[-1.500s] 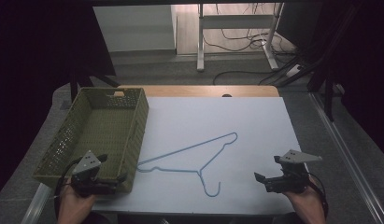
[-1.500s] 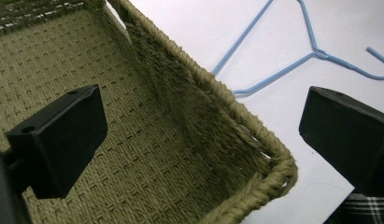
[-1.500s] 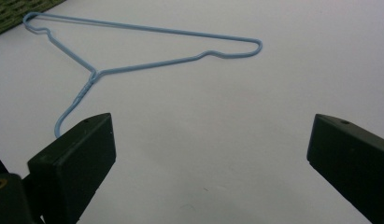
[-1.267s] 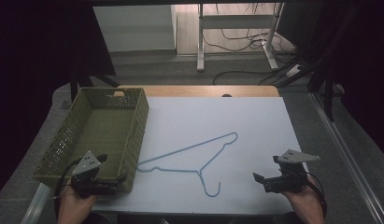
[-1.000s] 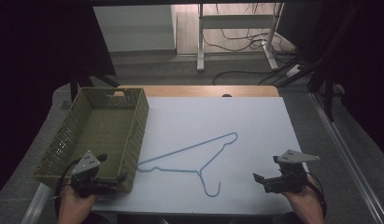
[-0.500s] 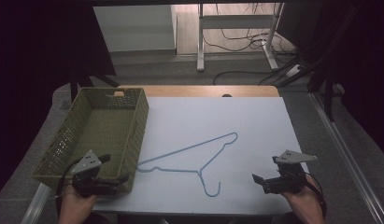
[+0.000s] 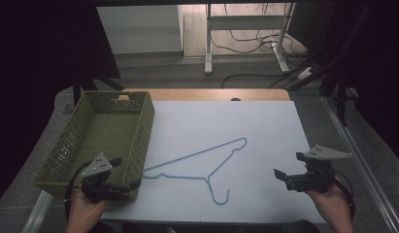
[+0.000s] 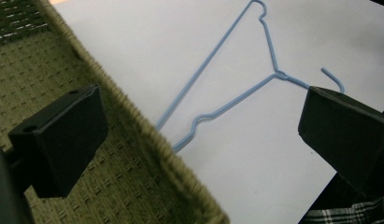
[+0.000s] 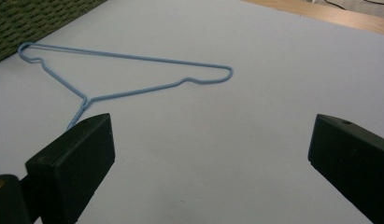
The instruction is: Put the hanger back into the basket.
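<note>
Flat on table (image 7: 284,121): blue hanger (image 7: 197,160), hook toward person, long axis diagonal; both grippers' jaws spread.

The right gripper (image 7: 290,178) has sunk slightly toward the table (image 7: 265,121).

A white sheet (image 7: 265,126) is laid over the table, and a strip of bare wood (image 7: 207,94) is left showing along its far edge. Beyond the table, a white metal desk frame (image 7: 245,36) is seen standing on the grey floor (image 7: 177,73), with dark cables (image 7: 265,77) trailed beneath and beside it.
</note>
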### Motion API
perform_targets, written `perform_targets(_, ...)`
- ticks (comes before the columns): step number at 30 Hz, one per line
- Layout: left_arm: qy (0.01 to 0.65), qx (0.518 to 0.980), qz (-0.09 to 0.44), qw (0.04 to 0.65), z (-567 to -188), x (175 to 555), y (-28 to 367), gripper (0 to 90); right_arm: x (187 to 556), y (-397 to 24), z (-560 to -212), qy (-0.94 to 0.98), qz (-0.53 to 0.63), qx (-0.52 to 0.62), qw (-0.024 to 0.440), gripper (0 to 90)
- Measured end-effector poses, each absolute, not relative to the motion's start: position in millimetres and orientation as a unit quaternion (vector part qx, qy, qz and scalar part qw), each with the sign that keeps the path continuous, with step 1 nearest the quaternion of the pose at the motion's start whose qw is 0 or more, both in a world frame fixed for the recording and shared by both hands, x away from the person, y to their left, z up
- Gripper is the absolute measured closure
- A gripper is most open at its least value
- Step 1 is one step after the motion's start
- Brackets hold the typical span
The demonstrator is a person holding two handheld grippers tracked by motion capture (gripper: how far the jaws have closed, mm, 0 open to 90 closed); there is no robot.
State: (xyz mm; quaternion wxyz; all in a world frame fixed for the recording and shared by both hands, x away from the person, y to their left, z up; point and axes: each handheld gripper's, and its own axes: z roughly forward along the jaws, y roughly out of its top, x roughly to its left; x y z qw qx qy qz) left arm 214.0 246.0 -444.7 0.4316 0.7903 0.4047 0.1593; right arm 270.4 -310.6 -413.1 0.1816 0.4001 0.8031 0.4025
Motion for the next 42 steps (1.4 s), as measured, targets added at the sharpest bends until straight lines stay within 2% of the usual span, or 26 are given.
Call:
perform_targets(19,0.355,0.81,0.135,0.446,-434,228,202,2.0,272,-267,-421,0.832,0.39,0.37,0.136,0.0)
perform_targets(33,0.321,0.83,0.102,0.445,-449,247,166,1.7,273,-240,-432,0.851,0.385,0.343,0.098,0.0)
perform_targets(42,0.315,0.836,0.077,0.443,-462,263,153,2.1,272,-223,-441,0.863,0.383,0.319,0.085,10.3)
